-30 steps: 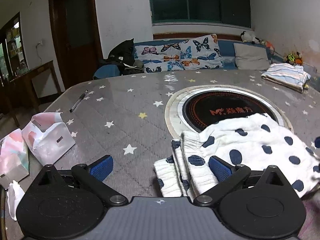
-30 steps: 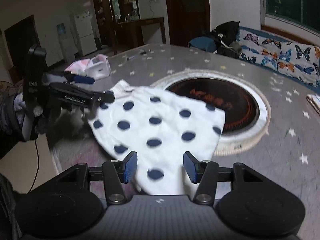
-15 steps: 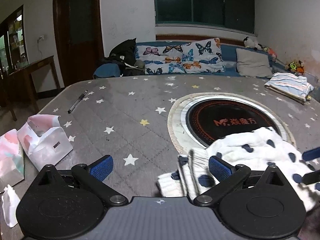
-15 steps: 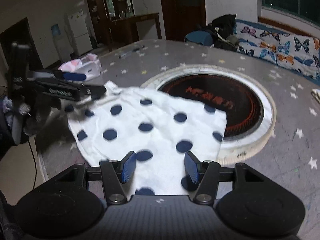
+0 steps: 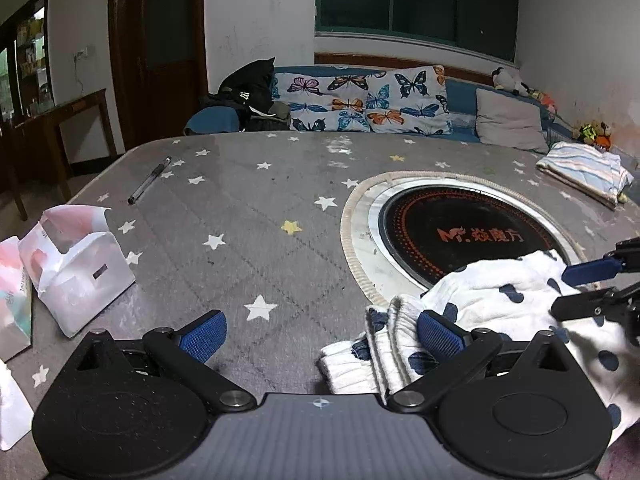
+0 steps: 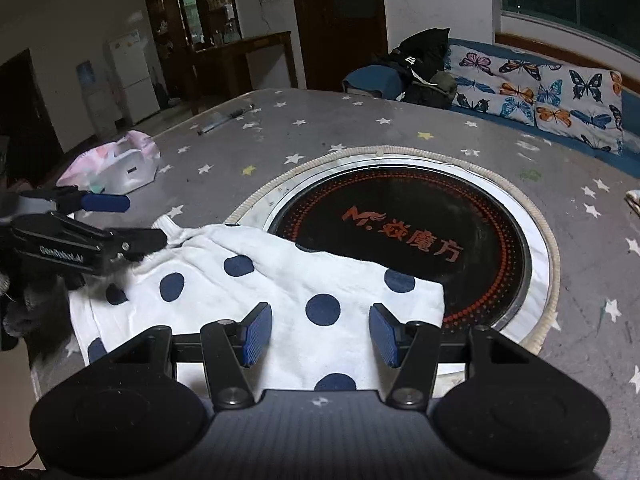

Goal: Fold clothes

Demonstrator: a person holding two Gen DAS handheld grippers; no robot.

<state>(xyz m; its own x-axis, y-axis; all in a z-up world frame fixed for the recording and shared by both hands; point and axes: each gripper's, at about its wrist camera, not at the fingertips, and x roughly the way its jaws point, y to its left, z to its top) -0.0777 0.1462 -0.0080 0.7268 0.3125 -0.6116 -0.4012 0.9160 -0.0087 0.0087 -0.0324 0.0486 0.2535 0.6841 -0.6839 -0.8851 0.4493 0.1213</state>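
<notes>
Left gripper (image 5: 320, 328) open beside polka-dot garment (image 6: 280, 292) on table (image 5: 240, 220).

garment (image 6: 256, 292): white with big dark blue dots
table cover (image 5: 248, 216): grey with white stars, a few yellow
round plate (image 6: 404, 240): black with orange dots and writing
cushions (image 5: 360, 100): pale with colourful butterflies
folded cloth (image 5: 584, 170): white with blue and orange stripes
gripper pads (image 6: 256, 332): blue

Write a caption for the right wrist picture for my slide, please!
Open right gripper over a white polka-dot garment beside the round cooktop.
</notes>
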